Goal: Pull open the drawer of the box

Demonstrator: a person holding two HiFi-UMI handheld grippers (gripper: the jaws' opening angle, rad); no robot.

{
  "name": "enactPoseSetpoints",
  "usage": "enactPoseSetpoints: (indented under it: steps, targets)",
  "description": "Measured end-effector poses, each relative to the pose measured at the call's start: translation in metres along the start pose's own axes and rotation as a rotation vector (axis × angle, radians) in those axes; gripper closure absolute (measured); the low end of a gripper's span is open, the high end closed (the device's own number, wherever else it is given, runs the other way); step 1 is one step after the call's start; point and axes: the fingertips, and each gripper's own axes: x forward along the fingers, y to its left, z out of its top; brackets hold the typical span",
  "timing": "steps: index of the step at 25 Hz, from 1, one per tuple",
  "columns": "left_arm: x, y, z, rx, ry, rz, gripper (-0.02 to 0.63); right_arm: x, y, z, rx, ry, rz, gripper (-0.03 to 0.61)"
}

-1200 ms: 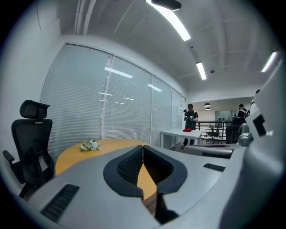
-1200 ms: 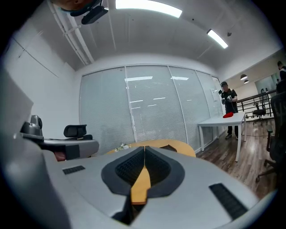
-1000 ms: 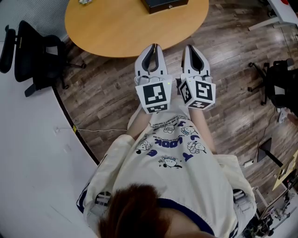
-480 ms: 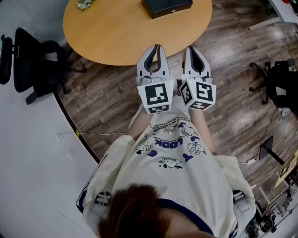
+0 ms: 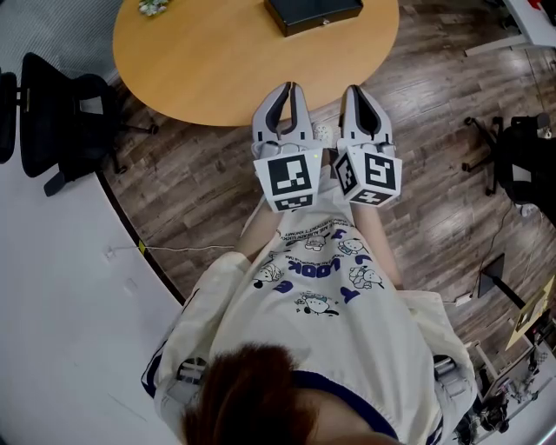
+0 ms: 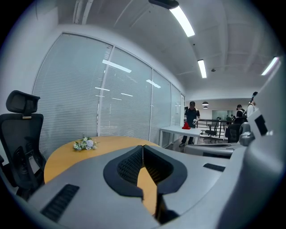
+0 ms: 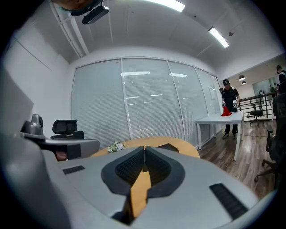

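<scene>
The box (image 5: 313, 13) is a flat black case at the far edge of the round wooden table (image 5: 234, 61). The right gripper view shows only a dark sliver of the box (image 7: 168, 146). I cannot make out its drawer. My left gripper (image 5: 284, 87) and right gripper (image 5: 359, 89) hang side by side in front of the person's chest, at the table's near edge and well short of the box. Both are shut and hold nothing. In their own views the left gripper (image 6: 143, 146) and the right gripper (image 7: 144, 148) each show jaws meeting at the tips.
A small bunch of flowers (image 5: 155, 7) lies at the table's far left. A black office chair (image 5: 61, 100) stands left of the table, another chair (image 5: 521, 165) at the right. A cable (image 5: 187, 246) runs across the wooden floor. People stand by a white desk (image 6: 185, 131) in the background.
The table and box have slid slightly lower in the head view, so more of the box shows. Both grippers stay shut and side by side.
</scene>
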Motion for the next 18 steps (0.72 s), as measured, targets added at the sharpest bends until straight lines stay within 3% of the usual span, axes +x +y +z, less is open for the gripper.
enactPoseSetpoints:
  steps: [18]
  targets:
    - [0.08,0.005,0.0,-0.022,0.051,0.075,0.591,0.078,-0.042,0.003,-0.018,0.061,0.044,0.548]
